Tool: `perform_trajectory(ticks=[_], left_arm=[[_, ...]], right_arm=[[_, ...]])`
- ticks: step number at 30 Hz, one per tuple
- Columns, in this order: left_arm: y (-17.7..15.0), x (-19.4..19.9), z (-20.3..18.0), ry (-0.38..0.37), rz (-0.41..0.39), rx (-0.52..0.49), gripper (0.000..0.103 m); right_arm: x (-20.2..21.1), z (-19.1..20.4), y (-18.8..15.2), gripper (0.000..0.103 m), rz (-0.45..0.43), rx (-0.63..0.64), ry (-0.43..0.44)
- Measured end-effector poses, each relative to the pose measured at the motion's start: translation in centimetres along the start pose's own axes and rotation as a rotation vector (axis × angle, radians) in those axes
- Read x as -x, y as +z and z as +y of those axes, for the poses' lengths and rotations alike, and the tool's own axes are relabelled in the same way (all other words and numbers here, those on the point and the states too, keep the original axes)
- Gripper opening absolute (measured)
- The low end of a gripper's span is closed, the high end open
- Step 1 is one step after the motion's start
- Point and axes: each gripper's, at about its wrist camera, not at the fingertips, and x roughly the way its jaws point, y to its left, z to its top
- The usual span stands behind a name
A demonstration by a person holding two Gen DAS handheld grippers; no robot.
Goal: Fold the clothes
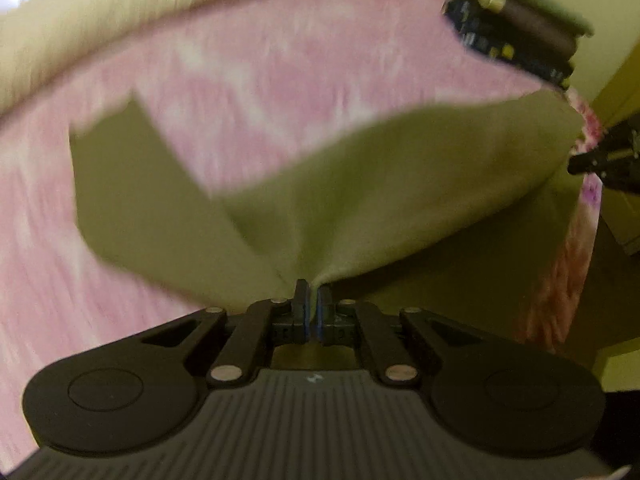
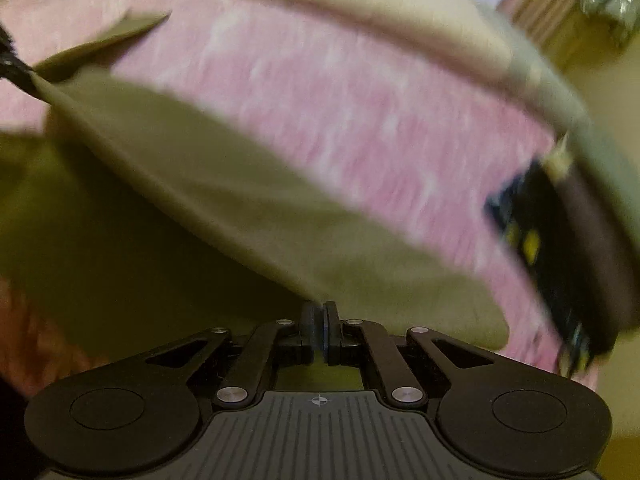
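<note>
An olive-green garment (image 1: pixel 360 184) hangs lifted over a pink bed sheet (image 1: pixel 280 64). My left gripper (image 1: pixel 313 286) is shut on one edge of the garment. My right gripper (image 2: pixel 320 308) is shut on the garment (image 2: pixel 240 184) at another edge. The right gripper also shows at the right edge of the left wrist view (image 1: pixel 588 164), and the left gripper at the far left of the right wrist view (image 2: pixel 20 72). The cloth is stretched between them, with a flap (image 1: pixel 132 184) hanging left. Both views are motion-blurred.
A stack of folded dark clothes (image 1: pixel 516 36) lies on the bed at the right; it also shows in the right wrist view (image 2: pixel 560 248). A cream blanket or headboard edge (image 1: pixel 120 12) runs along the far side. A floral sheet edge (image 1: pixel 576 240) drops off at the right.
</note>
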Motion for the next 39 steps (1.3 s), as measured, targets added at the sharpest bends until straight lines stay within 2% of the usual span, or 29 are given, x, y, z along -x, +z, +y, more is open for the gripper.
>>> perform_trajectory(ticks=[2, 4, 5, 6, 7, 12, 15, 17, 21, 23, 28, 29, 30, 31, 34, 39], left_arm=[[-1.1, -0.6, -0.3, -0.005, 0.045, 0.052, 0.008], [-2.2, -1.2, -0.5, -0.010, 0.086, 0.106, 0.010], [-2.2, -0.8, -0.1, -0.018, 0.084, 0.143, 0.014], [-2.3, -0.4, 0.2, -0.025, 0.081, 0.182, 0.020], [-2.2, -0.1, 0.5, -0.026, 0.075, 0.227, 0.022], [-1.8, 0.3, 2.8, -0.018, 0.006, 0.503, 0.027], [-1.9, -0.7, 4.0, -0.009, -0.006, 0.684, 0.027], [-2.3, -1.1, 4.0, -0.001, -0.016, 0.738, 0.027], [-3.3, -1.8, 4.2, 0.014, -0.037, 0.845, 0.027], [-3.7, -2.2, 4.3, 0.022, -0.047, 0.895, 0.027], [-3.8, -2.7, 4.4, 0.036, -0.086, 0.931, 0.024], [-3.8, -2.7, 4.4, 0.039, -0.092, 0.930, 0.012], [-3.9, -2.6, 4.4, 0.044, -0.098, 0.928, 0.002], [-3.9, -2.5, 4.3, 0.057, -0.103, 0.918, 0.002], [-3.9, -0.7, 3.4, 0.104, -0.153, 0.858, 0.001], [-4.5, 3.5, 0.8, 0.178, -0.247, 0.730, 0.001]], right_arm=[[-1.6, 1.0, -1.5, 0.001, 0.077, -0.075, 0.003], [-2.3, 0.6, -2.5, 0.003, 0.097, -0.230, 0.042], [-2.3, 0.0, -3.0, 0.015, 0.086, -0.336, 0.068], [-2.0, -0.9, -3.4, 0.052, 0.064, -0.458, 0.095], [-1.6, -1.9, -3.9, 0.073, 0.028, -0.580, 0.119], [-0.8, -7.1, -7.3, 0.072, -0.157, -1.170, 0.267], [-1.8, -9.9, -9.7, 0.060, -0.219, -1.451, 0.319], [-2.4, -11.3, -11.1, 0.059, -0.249, -1.587, 0.326], [-3.4, -13.4, -12.1, 0.058, -0.277, -1.652, 0.322], [-4.1, -14.3, -12.2, 0.047, -0.280, -1.656, 0.329], [-5.4, -14.8, -13.1, 0.046, -0.248, -1.657, 0.348], [-5.2, -14.6, -13.5, 0.039, -0.250, -1.647, 0.345], [-5.2, -14.6, -13.6, 0.016, -0.253, -1.634, 0.338], [-5.1, -14.6, -13.7, 0.012, -0.255, -1.621, 0.332], [-4.1, -14.9, -13.7, 0.008, -0.285, -1.582, 0.316], [-0.9, -16.1, -13.3, 0.007, -0.336, -1.466, 0.301]])
